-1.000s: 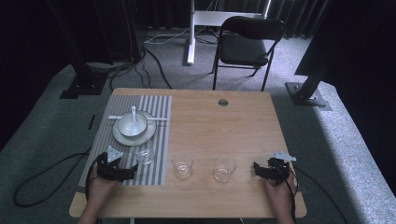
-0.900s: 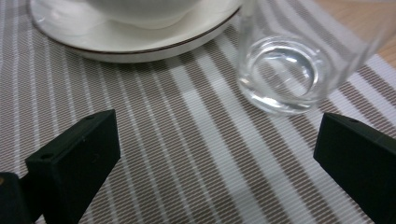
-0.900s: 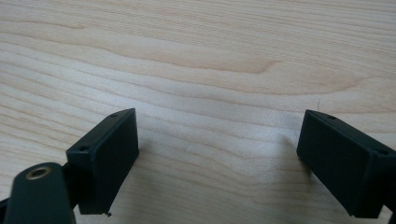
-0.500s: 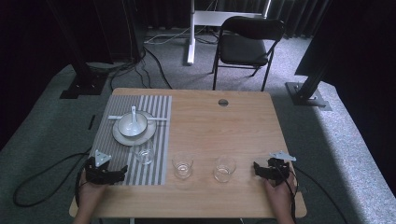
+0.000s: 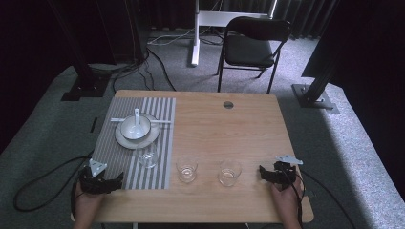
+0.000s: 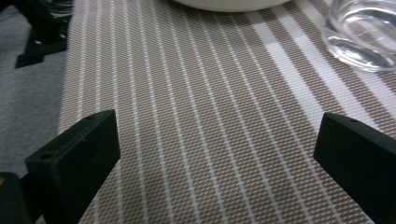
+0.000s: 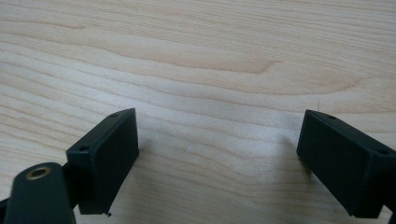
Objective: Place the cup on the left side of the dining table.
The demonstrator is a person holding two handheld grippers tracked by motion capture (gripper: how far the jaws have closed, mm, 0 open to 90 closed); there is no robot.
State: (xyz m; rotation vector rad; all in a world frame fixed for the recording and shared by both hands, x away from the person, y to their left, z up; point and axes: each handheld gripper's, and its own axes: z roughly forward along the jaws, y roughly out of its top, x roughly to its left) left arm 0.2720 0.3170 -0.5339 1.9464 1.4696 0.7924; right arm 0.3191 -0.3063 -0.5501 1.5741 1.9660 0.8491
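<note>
1. Tongs first: my left gripper (image 5: pixel 113 181) rests at the near left corner of the table (image 5: pixel 239 133), on the near edge of the striped placemat (image 5: pixel 153 171), jaws spread wide with nothing between them. A second ago it sat closer to the glass on the mat; it has drawn back toward me and to the left, so I judge that glass is placed and released.
2. My right gripper (image 5: pixel 264 172) lies on bare wood at the near right, jaws likewise wide apart and empty, in the same spot as before.
3. Just beyond my left jaws stands the glass on the mat (image 6: pixel 362 35), upright, clear, thick-based and empty as far as I can tell, near the mat's right edge and just in front of the plate (image 5: pixel 125 140).
4. Two more clear tumblers wait off the mat: the middle glass (image 5: pixel 186 170) and the right glass (image 5: pixel 229 172), the latter near my right gripper.
5. Farther back, the plate carries a white bowl (image 5: pixel 135 128) with a spoon (image 5: pixel 137 116) in it.
</note>
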